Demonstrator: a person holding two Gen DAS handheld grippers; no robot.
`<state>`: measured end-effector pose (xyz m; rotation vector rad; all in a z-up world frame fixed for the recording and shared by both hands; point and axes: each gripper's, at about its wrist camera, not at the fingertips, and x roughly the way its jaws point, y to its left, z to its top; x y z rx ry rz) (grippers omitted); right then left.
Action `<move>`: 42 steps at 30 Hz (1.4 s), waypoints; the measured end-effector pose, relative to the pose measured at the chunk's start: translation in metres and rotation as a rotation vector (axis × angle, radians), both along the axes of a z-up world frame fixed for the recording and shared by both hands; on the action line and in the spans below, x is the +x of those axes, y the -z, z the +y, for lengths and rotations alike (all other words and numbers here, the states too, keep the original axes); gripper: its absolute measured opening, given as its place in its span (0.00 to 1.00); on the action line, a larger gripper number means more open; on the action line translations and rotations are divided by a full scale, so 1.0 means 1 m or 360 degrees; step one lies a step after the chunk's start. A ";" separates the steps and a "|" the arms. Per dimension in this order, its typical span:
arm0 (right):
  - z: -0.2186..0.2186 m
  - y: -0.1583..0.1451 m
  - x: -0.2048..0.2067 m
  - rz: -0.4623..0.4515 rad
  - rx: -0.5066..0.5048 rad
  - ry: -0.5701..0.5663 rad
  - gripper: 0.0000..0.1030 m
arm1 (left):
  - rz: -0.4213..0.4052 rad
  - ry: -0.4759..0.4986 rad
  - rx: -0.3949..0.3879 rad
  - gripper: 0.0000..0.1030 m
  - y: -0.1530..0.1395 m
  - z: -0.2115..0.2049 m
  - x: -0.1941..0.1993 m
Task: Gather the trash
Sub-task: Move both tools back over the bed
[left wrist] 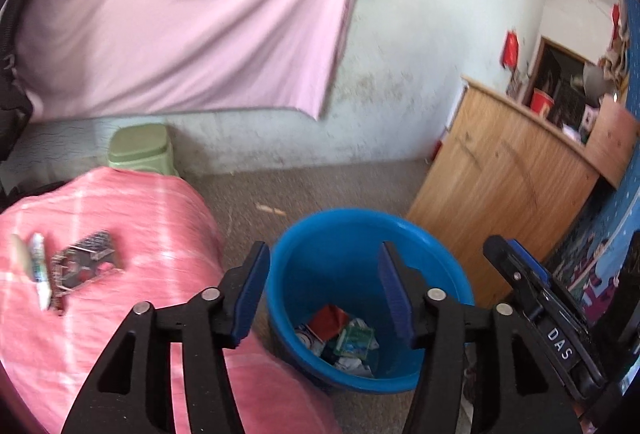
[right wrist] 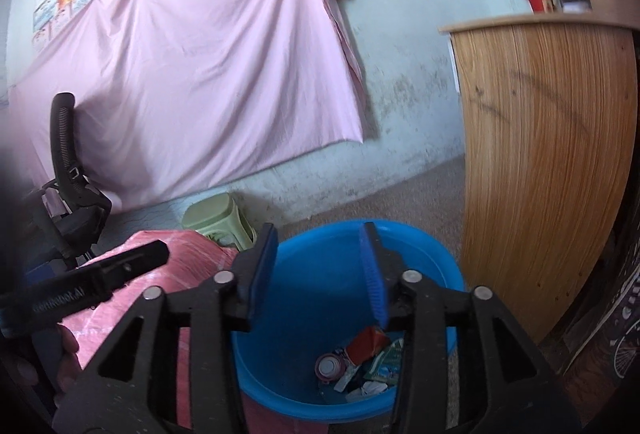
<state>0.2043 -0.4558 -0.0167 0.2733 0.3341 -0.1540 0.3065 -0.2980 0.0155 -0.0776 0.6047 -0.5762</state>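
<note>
Both tongs, left tongs (left wrist: pixel 324 274) and right tongs (right wrist: pixel 318 266), parted, empty, above blue bucket (left wrist: pixel 440 258).

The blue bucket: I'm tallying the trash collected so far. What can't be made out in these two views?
- Blue bucket, left wrist view: left gripper fingers cover part of its bottom.
- Trash pile, right wrist view: overlapping scraps, the right gripper finger hiding some; no count possible.
- Items on the pink bedspread, left wrist view: motion-blurred, unidentifiable.
</note>
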 end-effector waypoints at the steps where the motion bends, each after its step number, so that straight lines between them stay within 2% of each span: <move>1: 0.003 -0.002 -0.002 -0.0015 -0.0015 0.0000 0.71 | -0.0019 -0.0020 -0.0010 0.52 -0.003 0.006 -0.002; 4: 0.017 -0.011 -0.010 -0.0074 -0.0050 0.0009 0.81 | -0.0089 -0.0088 -0.0032 0.57 -0.013 0.028 -0.010; 6: 0.026 -0.017 -0.014 -0.0127 -0.0059 0.0002 0.88 | -0.0146 -0.0149 -0.0048 0.70 -0.020 0.044 -0.018; 8: 0.036 -0.023 -0.020 -0.0185 -0.0069 -0.0003 0.94 | -0.0203 -0.0204 -0.0074 0.78 -0.024 0.060 -0.027; 10: 0.045 -0.028 -0.024 -0.0233 -0.0065 -0.0015 1.00 | -0.0257 -0.0253 -0.0088 0.81 -0.028 0.076 -0.037; 12: 0.054 -0.032 -0.028 -0.0283 -0.0052 -0.0034 1.00 | -0.0302 -0.0309 -0.0063 0.90 -0.031 0.090 -0.046; 14: 0.064 -0.036 -0.032 -0.0332 -0.0033 -0.0057 1.00 | -0.0373 -0.0394 -0.0037 0.95 -0.033 0.105 -0.059; 16: 0.074 -0.040 -0.037 -0.0377 -0.0029 -0.0078 1.00 | -0.0422 -0.0460 -0.0026 0.96 -0.033 0.119 -0.070; 23: 0.118 -0.052 -0.047 -0.0494 -0.0118 -0.0183 1.00 | -0.0467 -0.0637 -0.0024 0.97 -0.033 0.164 -0.090; 29: 0.152 -0.057 -0.046 -0.0524 -0.0237 -0.0261 1.00 | -0.0521 -0.0769 -0.0014 0.97 -0.032 0.206 -0.106; 36: 0.174 -0.059 -0.041 -0.0559 -0.0286 -0.0325 1.00 | -0.0588 -0.0893 0.0014 0.97 -0.025 0.243 -0.120; 42: 0.202 -0.057 -0.022 -0.0515 -0.0382 -0.0449 1.00 | -0.0601 -0.0924 0.0069 0.97 -0.015 0.260 -0.109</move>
